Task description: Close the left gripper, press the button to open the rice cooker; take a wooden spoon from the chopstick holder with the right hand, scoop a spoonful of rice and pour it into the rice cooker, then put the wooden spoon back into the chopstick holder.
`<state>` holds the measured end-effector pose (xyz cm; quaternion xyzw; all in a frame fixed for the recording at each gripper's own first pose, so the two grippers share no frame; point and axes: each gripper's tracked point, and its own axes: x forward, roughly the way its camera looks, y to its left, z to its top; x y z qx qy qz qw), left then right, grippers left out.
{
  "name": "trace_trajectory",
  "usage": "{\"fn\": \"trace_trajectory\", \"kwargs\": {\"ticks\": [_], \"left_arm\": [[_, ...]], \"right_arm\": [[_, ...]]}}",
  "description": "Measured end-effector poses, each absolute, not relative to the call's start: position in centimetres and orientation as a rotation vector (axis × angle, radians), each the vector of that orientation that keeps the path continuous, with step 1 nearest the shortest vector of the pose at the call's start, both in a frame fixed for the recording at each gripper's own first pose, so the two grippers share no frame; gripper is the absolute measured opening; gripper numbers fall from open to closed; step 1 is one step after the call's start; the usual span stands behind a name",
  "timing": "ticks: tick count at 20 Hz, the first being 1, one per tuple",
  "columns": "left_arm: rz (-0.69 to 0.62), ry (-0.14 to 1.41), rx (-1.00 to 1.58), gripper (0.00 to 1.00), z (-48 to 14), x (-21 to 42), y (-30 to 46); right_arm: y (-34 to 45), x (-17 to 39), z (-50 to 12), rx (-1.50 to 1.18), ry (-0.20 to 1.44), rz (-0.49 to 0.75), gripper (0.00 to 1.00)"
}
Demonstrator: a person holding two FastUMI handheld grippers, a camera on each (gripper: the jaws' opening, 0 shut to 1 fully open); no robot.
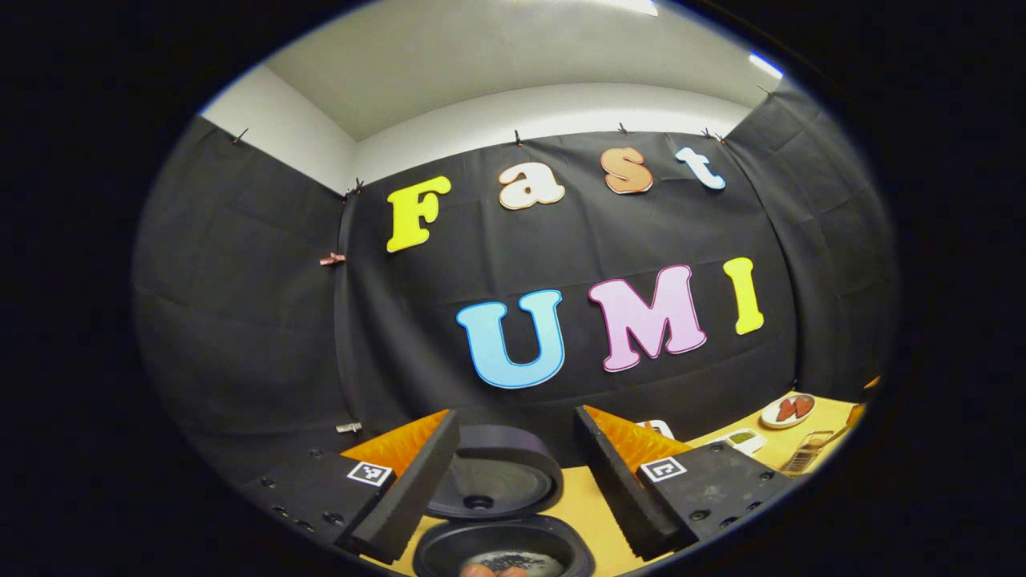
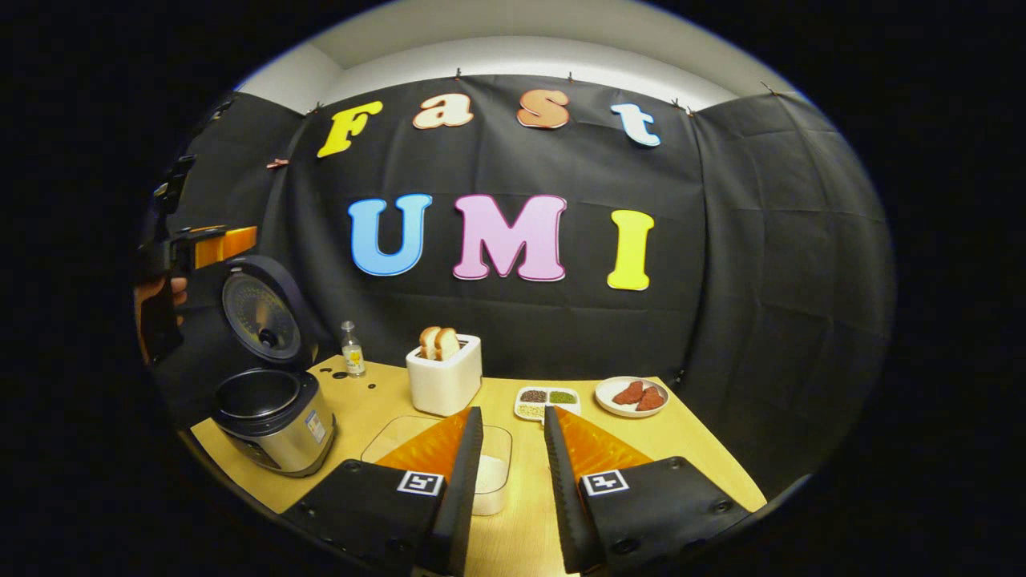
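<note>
The rice cooker [image 2: 276, 425] stands at the table's left end with its lid [image 2: 260, 312] swung up and its dark inner pot showing. My left gripper [image 2: 196, 244], held by a hand, hovers above that lid. In the left gripper view its fingers stand wide apart, open around nothing, over the raised lid [image 1: 497, 477] and the pot [image 1: 505, 549]. My right gripper [image 2: 513, 453] is open and empty, low over the table's front. A clear container of white rice [image 2: 489, 473] sits just beyond its fingertips.
A white toaster [image 2: 443, 377] with two bread slices stands mid-table, and a small bottle [image 2: 351, 349] is behind the cooker. To the right lie a divided dish of grains [image 2: 547, 401] and a plate [image 2: 633, 397] of reddish pieces. Black cloth walls close the back and sides.
</note>
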<state>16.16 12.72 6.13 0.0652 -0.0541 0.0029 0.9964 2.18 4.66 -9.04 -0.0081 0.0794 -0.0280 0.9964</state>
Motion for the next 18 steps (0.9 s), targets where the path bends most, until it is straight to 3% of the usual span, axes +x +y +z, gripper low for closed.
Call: {"fn": "trace_trajectory", "kwargs": {"ticks": [10,18], "left_arm": [[0.070,0.075,0.069,0.96,4.1,24.7,17.9],[0.076,0.184,0.053,0.97,1.9,27.0,18.7]], "right_arm": [[7.6,3.1,-7.5,0.000,0.148,-0.014,0.50],[8.3,3.5,-7.3,-0.018,0.145,-0.004,0.50]]}}
